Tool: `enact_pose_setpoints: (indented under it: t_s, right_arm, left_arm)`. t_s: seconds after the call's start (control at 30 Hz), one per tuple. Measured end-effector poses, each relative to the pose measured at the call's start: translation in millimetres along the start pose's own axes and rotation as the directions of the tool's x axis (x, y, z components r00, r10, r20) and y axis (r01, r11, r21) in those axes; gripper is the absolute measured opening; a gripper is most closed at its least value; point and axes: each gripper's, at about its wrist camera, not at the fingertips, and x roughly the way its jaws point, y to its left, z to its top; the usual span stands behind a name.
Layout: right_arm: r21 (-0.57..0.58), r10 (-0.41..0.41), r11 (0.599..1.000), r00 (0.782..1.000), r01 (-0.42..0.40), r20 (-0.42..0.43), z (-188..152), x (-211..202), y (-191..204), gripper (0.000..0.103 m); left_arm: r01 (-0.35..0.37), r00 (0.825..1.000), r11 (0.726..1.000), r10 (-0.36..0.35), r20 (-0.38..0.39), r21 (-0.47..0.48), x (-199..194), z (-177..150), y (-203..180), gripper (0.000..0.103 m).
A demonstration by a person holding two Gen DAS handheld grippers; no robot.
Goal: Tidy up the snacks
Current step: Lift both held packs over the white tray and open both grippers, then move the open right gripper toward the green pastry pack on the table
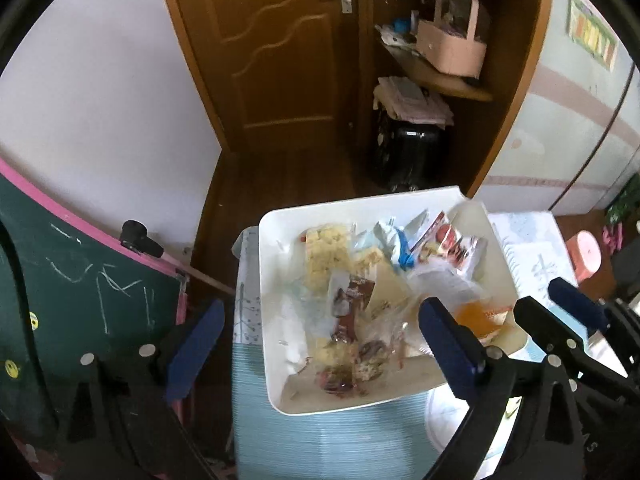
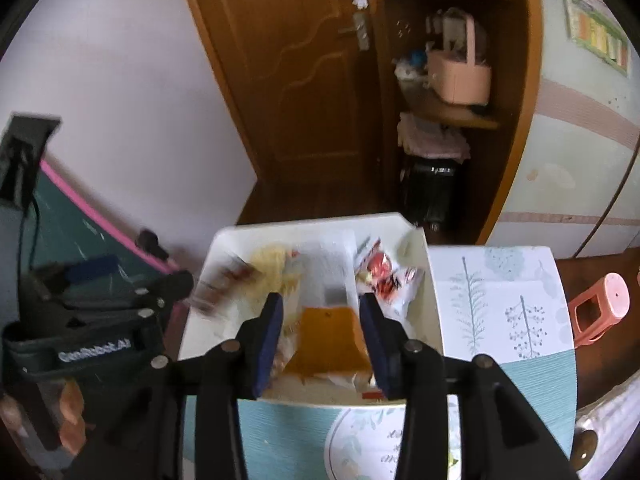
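A white tray filled with mixed snack packets is seen at the centre of the left wrist view, resting on a surface covered with a teal and white patterned cloth. Within the tray, pale yellow snacks are found toward the upper left, a red and white packet toward the upper right, and dark brown wrapped pieces near the middle; much of the pile is blurred. The left gripper is shown at the bottom of the frame with its jaws spread wide, one finger off the tray's left edge and the other over the tray's lower right part, nothing being held. In the right wrist view the right gripper is placed low in the centre, its jaws set narrowly to either side of an orange packet that lies in the near part of the tray; whether the pads press on it cannot be told. The packet's lower portion is hidden by the fingers. Behind the tray a brown wooden door and an open shelf with a pink basket are visible in the upper centre. A green chalkboard with a pink frame is seen at the left, and a pink stool at the right edge.
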Motion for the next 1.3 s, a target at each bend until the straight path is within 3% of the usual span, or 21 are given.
enact_pose_setpoints:
  t_s: [0.07,0.33,0.87,1.2,1.3]
  right_arm:
    - [-0.006,-0.014,1.0,1.0,0.014,-0.008,-7,3,0,0.052]
    - [-0.015,-0.036,0.999,0.999,0.036,0.008,-28,-15,-5,0.06]
    - [0.021,0.05,0.998,0.998,-0.051,0.036,-63,-78,-50,0.06]
    - [-0.001,0.074,0.997,0.996,-0.074,0.049,-88,-110,-69,0.061]
    - [-0.006,0.077,0.997,0.997,-0.077,0.031,-102,-113,-78,0.065]
  left_arm:
    - [-0.001,1.0,1.0,0.001,-0.012,0.003,4,-5,-1,0.097]
    - [0.039,0.999,0.999,-0.039,0.009,-0.027,-6,-24,-11,0.097]
    - [0.025,0.995,0.995,-0.015,0.098,-0.098,-92,-89,-57,0.097]
    - [0.051,0.99,0.995,-0.04,0.133,-0.086,-116,-124,-80,0.097]
    - [0.045,0.99,0.997,-0.036,0.136,-0.064,-114,-134,-87,0.097]
